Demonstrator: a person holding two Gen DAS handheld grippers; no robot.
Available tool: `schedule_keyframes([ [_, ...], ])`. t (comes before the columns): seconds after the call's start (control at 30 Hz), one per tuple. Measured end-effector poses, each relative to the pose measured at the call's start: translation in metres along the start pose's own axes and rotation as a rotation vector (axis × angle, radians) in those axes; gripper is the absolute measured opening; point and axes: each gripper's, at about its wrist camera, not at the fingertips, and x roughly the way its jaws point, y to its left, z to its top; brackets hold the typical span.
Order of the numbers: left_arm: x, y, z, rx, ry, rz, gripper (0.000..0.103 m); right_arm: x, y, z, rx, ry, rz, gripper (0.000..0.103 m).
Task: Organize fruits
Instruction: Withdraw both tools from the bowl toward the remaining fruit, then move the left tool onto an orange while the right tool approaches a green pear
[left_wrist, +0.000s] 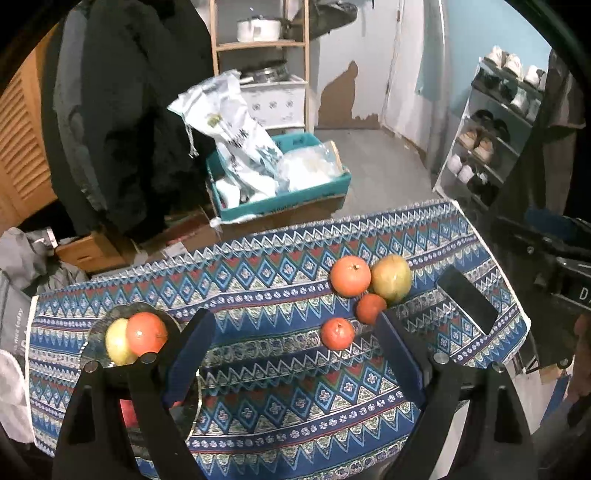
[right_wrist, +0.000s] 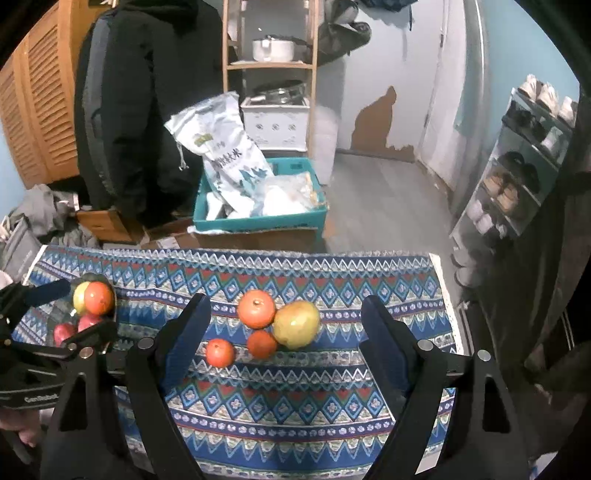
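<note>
A patterned cloth (left_wrist: 280, 402) covers the table. On it sit a large orange (left_wrist: 350, 276), a yellow-green fruit (left_wrist: 390, 277) and two small oranges (left_wrist: 370, 308) (left_wrist: 337, 333), packed close together. At the left a dark dish (left_wrist: 92, 343) holds a yellow fruit (left_wrist: 116, 345) and an orange-red one (left_wrist: 146, 338). My left gripper (left_wrist: 294, 318) is open and empty, with its left finger beside the dish. My right gripper (right_wrist: 286, 301) is open and empty above the loose fruit cluster (right_wrist: 256, 308). In the right wrist view the left gripper (right_wrist: 74, 314) hangs over the dish (right_wrist: 92, 277), where red fruits (right_wrist: 62, 332) also show.
A black phone (left_wrist: 467, 299) lies on the cloth at the right. Beyond the table's far edge stand a teal crate (right_wrist: 258, 221) with white bags, a wooden shelf (right_wrist: 271, 66), a hanging black coat (right_wrist: 147, 110) and a shoe rack (right_wrist: 517, 177).
</note>
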Motion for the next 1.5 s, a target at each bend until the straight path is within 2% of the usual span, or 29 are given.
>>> schedule_keyframes([
  [0.6,0.105,-0.018,-0.022,0.008,0.186,0.017,0.09,0.086,-0.039,-0.04,0.047,0.208,-0.044,0.083],
  [0.93,0.154,-0.028,-0.035,0.005,0.268,-0.017,0.09,0.137,-0.055,-0.069,0.089,0.319,-0.045,0.083],
  [1.17,0.183,-0.035,-0.043,-0.01,0.319,-0.033,0.09,0.156,-0.058,-0.078,0.103,0.355,-0.047,0.083],
  [1.5,0.205,-0.044,-0.045,-0.007,0.341,-0.049,0.089,0.165,-0.057,-0.084,0.103,0.371,-0.043,0.083],
])
